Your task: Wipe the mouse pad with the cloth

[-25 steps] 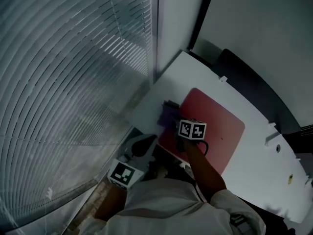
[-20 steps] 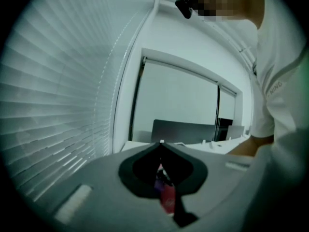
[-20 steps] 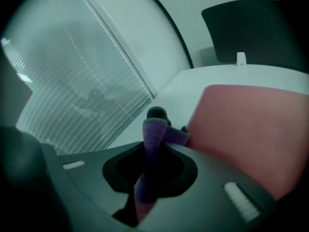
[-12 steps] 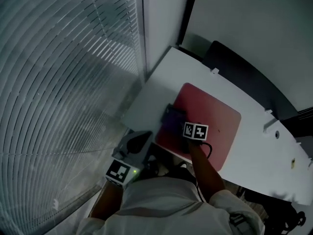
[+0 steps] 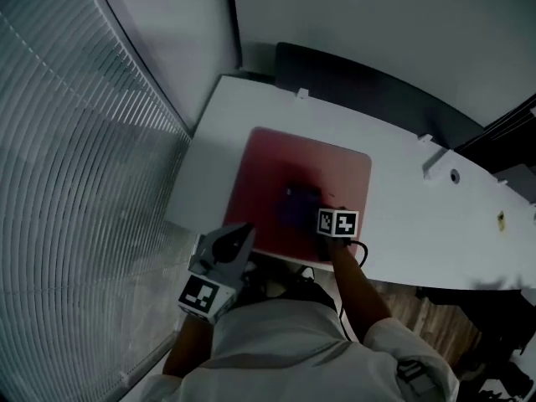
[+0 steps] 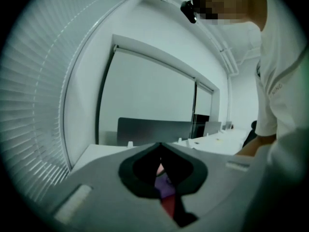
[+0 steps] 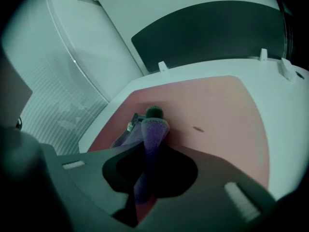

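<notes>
A red mouse pad (image 5: 318, 162) lies on the white table (image 5: 419, 224). On its middle sits a bunched purple cloth (image 5: 296, 208), with my right gripper (image 5: 313, 216) just behind it. In the right gripper view the cloth (image 7: 153, 129) runs up between the jaws and the right gripper (image 7: 147, 151) is shut on it, its free end resting on the pad (image 7: 217, 115). My left gripper (image 5: 241, 233) hangs off the table's near edge beside the person's body. In the left gripper view the left gripper (image 6: 161, 146) is shut with nothing in it.
Window blinds (image 5: 75, 166) fill the left side. A dark partition panel (image 5: 368, 86) runs behind the table. Small white fittings (image 5: 435, 164) stand on the table right of the pad. A small dark speck (image 7: 198, 128) marks the pad.
The right gripper has dragged the cloth from the pad's left edge to its middle. The head camera has swung, so the table sits differently. The left gripper has stayed by the near edge.
</notes>
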